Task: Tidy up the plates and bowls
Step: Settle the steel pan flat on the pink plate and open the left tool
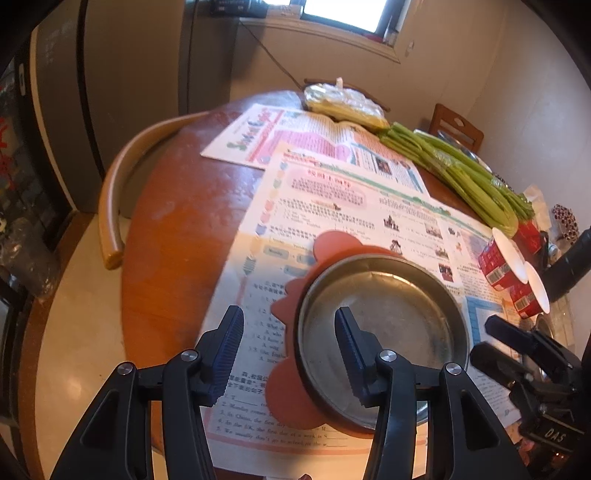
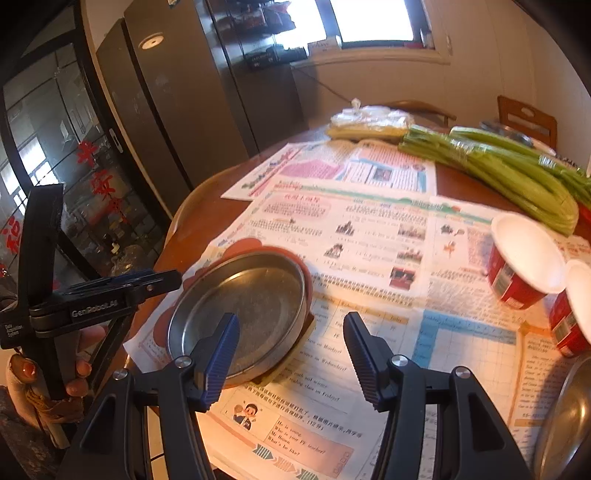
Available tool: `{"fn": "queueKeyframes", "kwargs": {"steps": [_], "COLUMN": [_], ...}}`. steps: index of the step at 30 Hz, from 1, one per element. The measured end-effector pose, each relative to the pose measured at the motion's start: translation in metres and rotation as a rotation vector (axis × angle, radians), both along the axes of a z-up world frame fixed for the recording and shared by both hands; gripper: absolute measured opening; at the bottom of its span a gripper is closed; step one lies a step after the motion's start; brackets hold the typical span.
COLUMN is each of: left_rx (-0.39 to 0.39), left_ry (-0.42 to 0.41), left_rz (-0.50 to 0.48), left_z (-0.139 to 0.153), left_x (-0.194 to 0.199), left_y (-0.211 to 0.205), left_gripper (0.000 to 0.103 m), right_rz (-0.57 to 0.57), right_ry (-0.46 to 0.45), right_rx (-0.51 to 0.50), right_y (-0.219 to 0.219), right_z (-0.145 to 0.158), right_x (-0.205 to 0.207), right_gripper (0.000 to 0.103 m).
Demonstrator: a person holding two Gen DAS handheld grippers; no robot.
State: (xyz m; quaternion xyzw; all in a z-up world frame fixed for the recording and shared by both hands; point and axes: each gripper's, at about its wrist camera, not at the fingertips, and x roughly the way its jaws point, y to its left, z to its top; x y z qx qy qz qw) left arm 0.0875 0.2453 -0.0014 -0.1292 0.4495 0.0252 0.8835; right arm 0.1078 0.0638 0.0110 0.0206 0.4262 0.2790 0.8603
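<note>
One shallow metal plate [image 1: 380, 332] sits on a scalloped reddish-brown mat [image 1: 291, 302] near the edge of a round wooden bench [image 1: 173, 229], which is spread with several printed newspaper sheets [image 1: 332, 206]. The left tongs [image 1: 290, 343] hang over the plate's near-left rim with their ribbed blue pads well apart, one finger over the paper and the other over the plate's hollow, gripping nothing. The right tongs [image 2: 291, 350] hover just beside the plate [image 2: 240, 314], likewise spread wide and empty, one pad above its rim and the other above the paper. Two red paper cups with white interiors [image 2: 524, 258] stand touching each other at the right side of the bench, and the curved edge of a second metal dish [image 2: 565, 417] is cut off at the lower right corner of the right wrist view. A long bundle of green celery stalks [image 2: 498, 173] lies along the far side, with a clear bag of yellowish food [image 2: 369, 123] behind it. Two wooden chairs show: a curved backrest [image 1: 114, 192] at the left edge and a slatted one [image 1: 456, 127] by the far wall. A tall dark cabinet [image 2: 177, 110], glass doors bearing red paper cut-outs, and a bright window [image 1: 343, 11] frame the room. The newspaper's print is too blurred to read, and the clutter at the far right of the bench is hard to make out.
</note>
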Motion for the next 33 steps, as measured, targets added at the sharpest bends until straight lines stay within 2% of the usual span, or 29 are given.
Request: {"fn": "queueKeyframes", "kwargs": {"steps": [15, 21, 27, 33], "left_rx": [-0.022, -0.005, -0.03, -0.007], "left_ry": [0.077, 0.076, 0.083, 0.086], "left_rz": [-0.059, -0.071, -0.059, -0.065], "left_z": [-0.028, -0.028, -0.03, -0.029], "left_x": [0.02, 0.023, 0.026, 0.028], "left_y": [-0.017, -0.022, -0.019, -0.024], "left_gripper": [0.053, 0.054, 0.054, 0.055], "right_rz": [0.057, 0.071, 0.076, 0.08], "right_ry": [0.115, 0.114, 0.12, 0.116], "right_rx": [-0.005, -0.013, -0.002, -0.003], "right_y": [0.024, 0.031, 0.03, 0.032], "right_z": [-0.03, -0.033, -0.035, -0.036], "right_x": [0.007, 0.007, 0.009, 0.01], "right_gripper": [0.058, 0.06, 0.062, 0.065]}}
